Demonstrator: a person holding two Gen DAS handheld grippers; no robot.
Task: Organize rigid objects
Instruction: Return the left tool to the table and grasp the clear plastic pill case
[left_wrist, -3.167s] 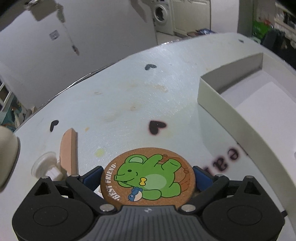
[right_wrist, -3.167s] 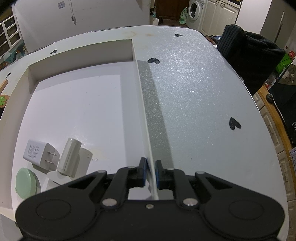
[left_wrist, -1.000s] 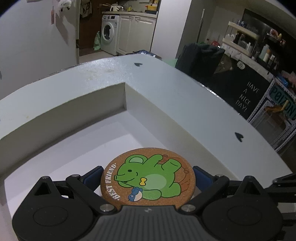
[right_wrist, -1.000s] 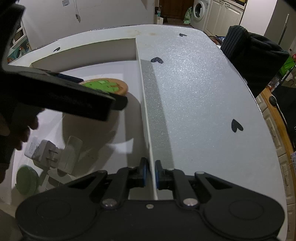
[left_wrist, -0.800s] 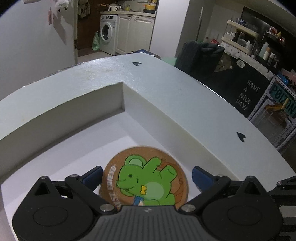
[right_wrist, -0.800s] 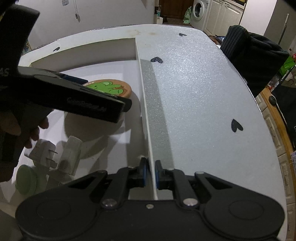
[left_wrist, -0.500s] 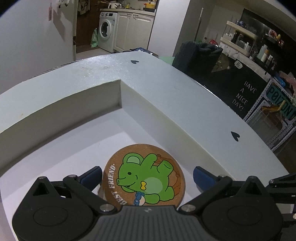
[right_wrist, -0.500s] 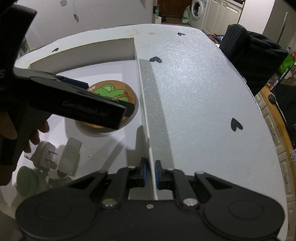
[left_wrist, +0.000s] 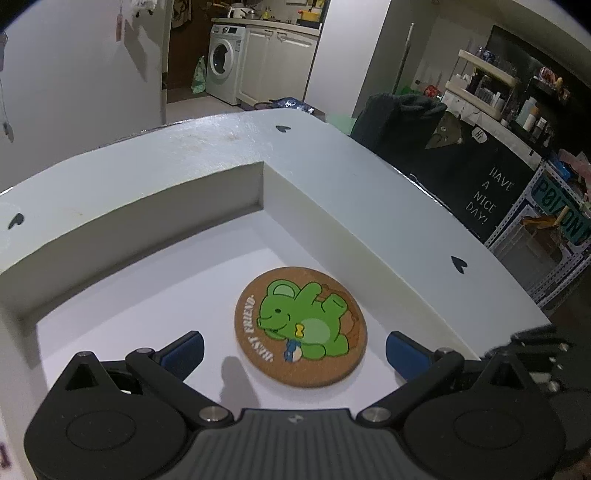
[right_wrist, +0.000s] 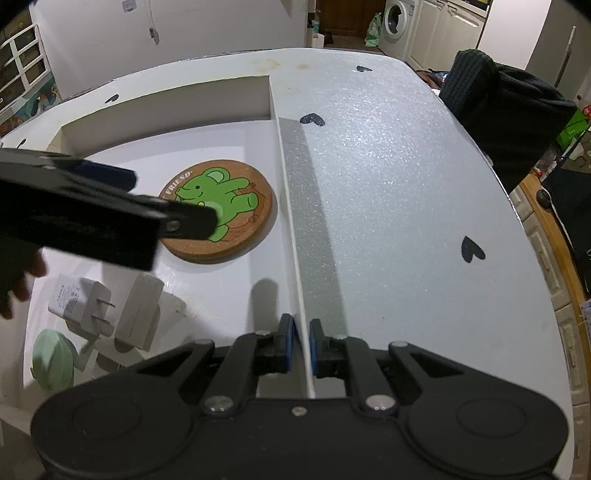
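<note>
While the right tongs (right_wrist: 300, 341) sit nearest, pinched shut on the thin right wall of the white tray (right_wrist: 291, 236), the left tongs (left_wrist: 293, 349) hang wide open and empty above the tray floor, their blue pads clear of everything. Inside the tray's near left corner lie a pale green round lid (right_wrist: 50, 365), a white plug adapter (right_wrist: 79, 304) and a small white block (right_wrist: 138, 314) just beside it. Farther in, the cork coaster (left_wrist: 301, 326) with a green bear lies flat, near the right wall; from the right wrist view the left tongs' arm crosses over its near edge. Beyond the tray, the white bench (right_wrist: 388, 192) carries black heart marks, and a dark chair (right_wrist: 506, 107) stands past its edge.
</note>
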